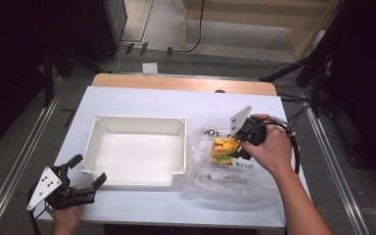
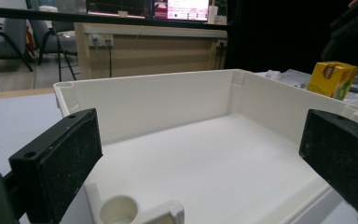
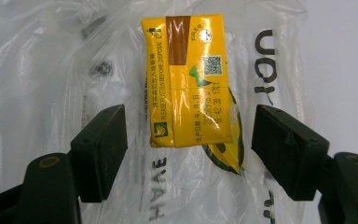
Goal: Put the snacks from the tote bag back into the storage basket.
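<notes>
The small yellow drink carton (image 3: 186, 81) lies on the crinkled clear plastic bag (image 3: 42, 70), just right of the shallow white plastic tray (image 1: 183, 147). The right gripper (image 3: 189, 140) straddles it, jaws part open, pads not touching. Centre it, then squeeze squarely without pinching film. The left gripper (image 2: 200, 158) waits wide open at the tray's near-left corner, holding nothing

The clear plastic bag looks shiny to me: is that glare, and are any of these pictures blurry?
Right gripper view: soft white glare on the crinkled clear plastic bag, while the yellow drink carton is sharp enough that its small print shows. Left gripper view: the black jaws are near and soft, the white plastic tray evenly lit. High view: the white table is bright, the room's edges dark.
</notes>
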